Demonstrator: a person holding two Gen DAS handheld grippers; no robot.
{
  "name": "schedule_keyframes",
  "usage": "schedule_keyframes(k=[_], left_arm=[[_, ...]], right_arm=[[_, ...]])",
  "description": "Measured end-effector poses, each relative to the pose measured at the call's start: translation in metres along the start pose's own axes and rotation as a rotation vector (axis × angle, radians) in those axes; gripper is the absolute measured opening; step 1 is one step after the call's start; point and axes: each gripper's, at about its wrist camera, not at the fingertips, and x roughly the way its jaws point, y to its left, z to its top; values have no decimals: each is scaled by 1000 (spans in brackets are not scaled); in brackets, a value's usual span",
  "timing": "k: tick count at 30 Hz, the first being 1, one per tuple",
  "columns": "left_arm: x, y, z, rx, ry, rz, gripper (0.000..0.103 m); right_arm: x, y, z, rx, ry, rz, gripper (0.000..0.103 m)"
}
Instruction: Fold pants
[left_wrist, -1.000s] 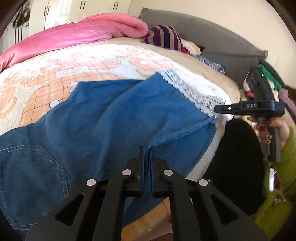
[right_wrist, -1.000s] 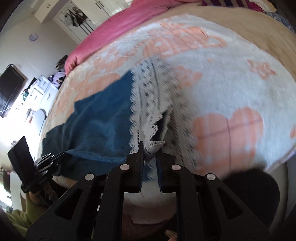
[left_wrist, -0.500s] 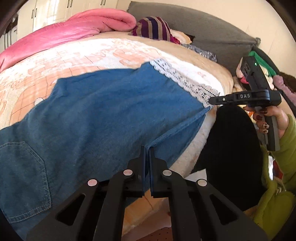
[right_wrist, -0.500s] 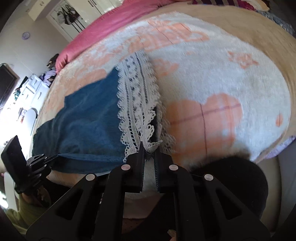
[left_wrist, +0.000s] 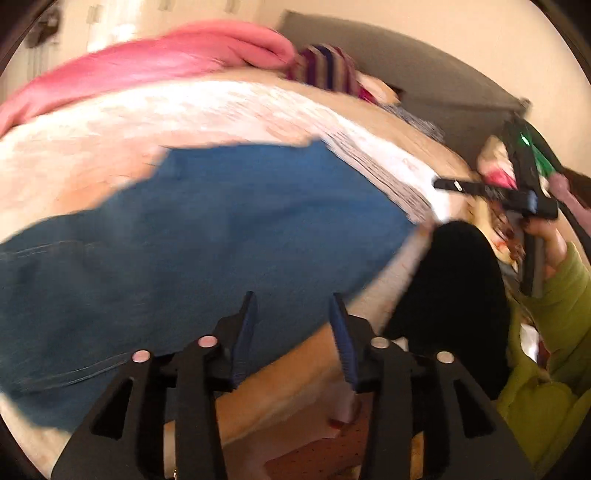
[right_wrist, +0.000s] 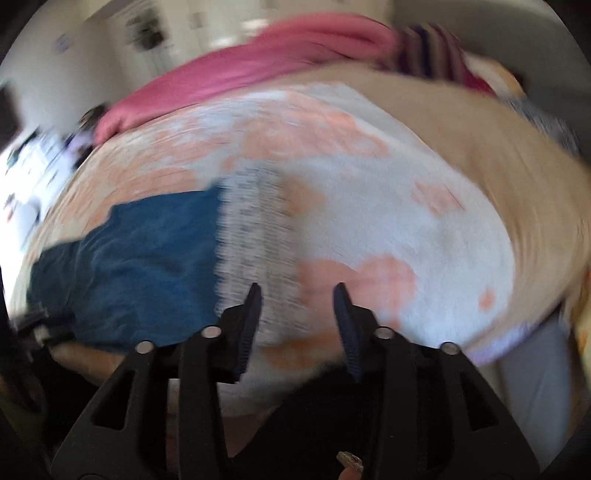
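Blue denim pants (left_wrist: 207, 236) with a white lace hem (left_wrist: 391, 173) lie flat across the near part of the bed. My left gripper (left_wrist: 293, 299) is open and empty, its fingers over the pants' near edge. My right gripper (right_wrist: 297, 291) is open and empty, just above the lace hem (right_wrist: 255, 236) and the blue cloth (right_wrist: 147, 254). The right gripper also shows in the left wrist view (left_wrist: 491, 190) at the right, by the hem. Both views are motion-blurred.
The bed has a white and peach blanket (right_wrist: 369, 206). A pink quilt (left_wrist: 155, 62) and a striped cushion (left_wrist: 325, 70) lie at the far side by a grey headboard (left_wrist: 424, 74). The bed's near edge (left_wrist: 295, 373) is below my left fingers.
Both grippers have opened and let go of the pants, the left off the denim edge, the right off the lace hem. Both have pulled back a little.
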Motion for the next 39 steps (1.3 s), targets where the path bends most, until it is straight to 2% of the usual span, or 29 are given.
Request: schedule_keyframes(k=[3, 4, 5, 6, 9, 11, 12, 14, 15, 18, 19, 21, 24, 27, 30, 33, 37, 39], left_arm=[[-34, 31, -3, -95, -76, 130, 51], [-50, 47, -4, -145, -108, 206, 54], [-60, 59, -6, -178, -126, 265, 65], [-70, 70, -7, -206, -139, 324, 74], [-89, 100, -14, -244, -141, 526, 75], [-88, 115, -17, -266, -113, 583, 76], [-85, 122, -18, -286, -98, 583, 76], [-75, 137, -21, -343, -74, 533, 76], [-67, 144, -22, -378, -65, 490, 76], [-49, 152, -25, -427, -52, 433, 74], [-46, 152, -27, -434, -58, 419, 70], [-39, 155, -27, -440, -62, 420, 47], [-51, 163, -24, -456, -96, 401, 42], [-53, 162, -23, -428, -96, 450, 42], [-43, 168, -28, -455, -49, 430, 48], [-55, 167, -32, -496, -76, 401, 56], [-87, 147, -29, -446, -125, 446, 65], [-99, 138, -24, -423, -146, 452, 73]], right_arm=[[20, 35, 7, -118, 43, 99, 44], [30, 48, 11, -161, 62, 121, 47], [37, 57, 13, -187, 76, 128, 54], [45, 64, 16, -205, 92, 127, 57], [71, 74, 18, -206, 149, 99, 66], [79, 77, 14, -206, 175, 66, 75], [82, 76, 10, -205, 185, 58, 76], [87, 75, 5, -189, 196, 71, 85], [86, 75, 3, -187, 192, 73, 86], [84, 78, -1, -211, 187, 55, 88], [84, 80, -2, -214, 187, 50, 89], [86, 81, -3, -218, 185, 45, 90], [84, 80, -5, -207, 180, 49, 90], [84, 77, -7, -192, 175, 61, 91], [84, 77, -8, -201, 170, 56, 91], [84, 77, -7, -200, 170, 64, 92], [71, 68, -3, -143, 126, 121, 93], [64, 63, 1, -110, 91, 131, 93]])
